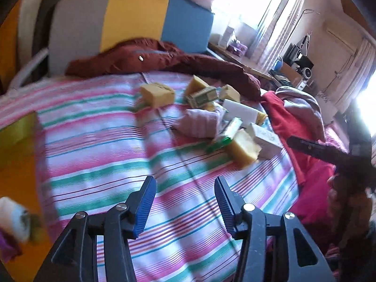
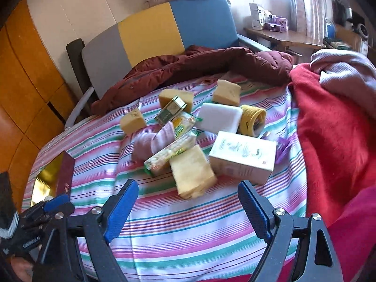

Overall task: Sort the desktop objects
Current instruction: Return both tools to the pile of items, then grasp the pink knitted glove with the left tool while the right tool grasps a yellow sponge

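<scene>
Here, the largest thing before you is a bed covered by a sheet striped in pink, white and green (image 2: 188, 235), with a headboard of grey, yellow and blue panels (image 2: 150, 37) at its far end. A dark maroon padded jacket (image 2: 211, 65) lies crumpled along the far edge of the sheet, and a bright red blanket (image 2: 329, 129) is heaped on the right side.

Near the left edge of the bed sits an open dark red box with a gold lining (image 2: 54, 176).

The things to sort lie in a loose pile in the middle of the sheet: a white cardboard carton (image 2: 244, 157), a white foam block (image 2: 221, 116), several yellow sponge pieces, the closest being a tilted yellow sponge slab (image 2: 192, 174), a rolled pale pink sock (image 2: 152, 143), a green-and-gold tin (image 2: 171, 110) and a rolled yellow sock (image 2: 253, 118).

Your right gripper (image 2: 188, 208), with blue ribbed pads, hangs just short of the pile, jaws spread wide and holding nothing. Your left gripper (image 1: 185, 208) hovers over bare sheet, well short of the pile, jaws parted and likewise empty.
</scene>
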`<state>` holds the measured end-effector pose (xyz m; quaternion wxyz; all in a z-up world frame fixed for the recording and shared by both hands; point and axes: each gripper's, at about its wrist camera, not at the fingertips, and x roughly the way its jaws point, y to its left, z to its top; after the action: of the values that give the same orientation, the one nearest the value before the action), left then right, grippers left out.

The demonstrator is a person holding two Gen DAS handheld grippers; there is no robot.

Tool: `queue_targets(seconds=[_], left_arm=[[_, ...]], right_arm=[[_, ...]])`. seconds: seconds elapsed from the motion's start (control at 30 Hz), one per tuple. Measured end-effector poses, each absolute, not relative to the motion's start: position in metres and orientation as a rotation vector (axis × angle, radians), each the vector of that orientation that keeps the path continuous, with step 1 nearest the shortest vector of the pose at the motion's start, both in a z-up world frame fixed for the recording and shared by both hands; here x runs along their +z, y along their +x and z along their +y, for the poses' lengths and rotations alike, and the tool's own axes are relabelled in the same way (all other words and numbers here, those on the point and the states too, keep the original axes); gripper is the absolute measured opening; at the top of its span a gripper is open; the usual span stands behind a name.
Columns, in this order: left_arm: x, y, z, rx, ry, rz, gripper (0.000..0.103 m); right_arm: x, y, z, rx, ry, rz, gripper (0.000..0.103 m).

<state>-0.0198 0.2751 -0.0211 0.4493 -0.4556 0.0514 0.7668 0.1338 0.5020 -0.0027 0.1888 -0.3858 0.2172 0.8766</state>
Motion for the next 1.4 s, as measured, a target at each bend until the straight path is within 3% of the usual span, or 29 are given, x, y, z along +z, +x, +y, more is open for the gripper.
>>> queue_targets(seconds=[0.03, 0.1, 0.17, 0.43, 0.9, 1.23, 1.4], left_arm=[[-0.022, -0.022, 0.281, 1.884, -1.136, 0.118, 0.053], [-0.025, -0.03, 0.296, 1.849, -1.16, 0.099, 0.067], [-0.028, -0.038, 0.309, 1.821, -1.193, 0.078, 0.071], [-0.041, -0.067, 0.349, 1.837, -1.28, 0.074, 0.06], [-0.058, -0.101, 0.416, 1.718, -1.364, 0.036, 0.062], [-0.061, -0.095, 0.438, 1.743, -1.316, 0.121, 0.063], [-0.068, -0.083, 0.447, 1.763, -1.268, 0.273, 0.07]], right_arm=[[-0.003, 0.133, 0.502, 2.471, -1.094, 0.599, 0.088], [-0.008, 0.128, 0.501, 2.472, -1.128, 0.569, 0.088], [-0.012, 0.125, 0.498, 2.48, -1.149, 0.55, 0.087], [-0.029, 0.117, 0.505, 2.481, -1.198, 0.631, 0.087], [-0.051, 0.116, 0.513, 2.502, -1.2, 0.768, 0.087], [-0.053, 0.111, 0.51, 2.52, -1.204, 0.769, 0.087], [-0.055, 0.111, 0.511, 2.516, -1.21, 0.782, 0.087]])
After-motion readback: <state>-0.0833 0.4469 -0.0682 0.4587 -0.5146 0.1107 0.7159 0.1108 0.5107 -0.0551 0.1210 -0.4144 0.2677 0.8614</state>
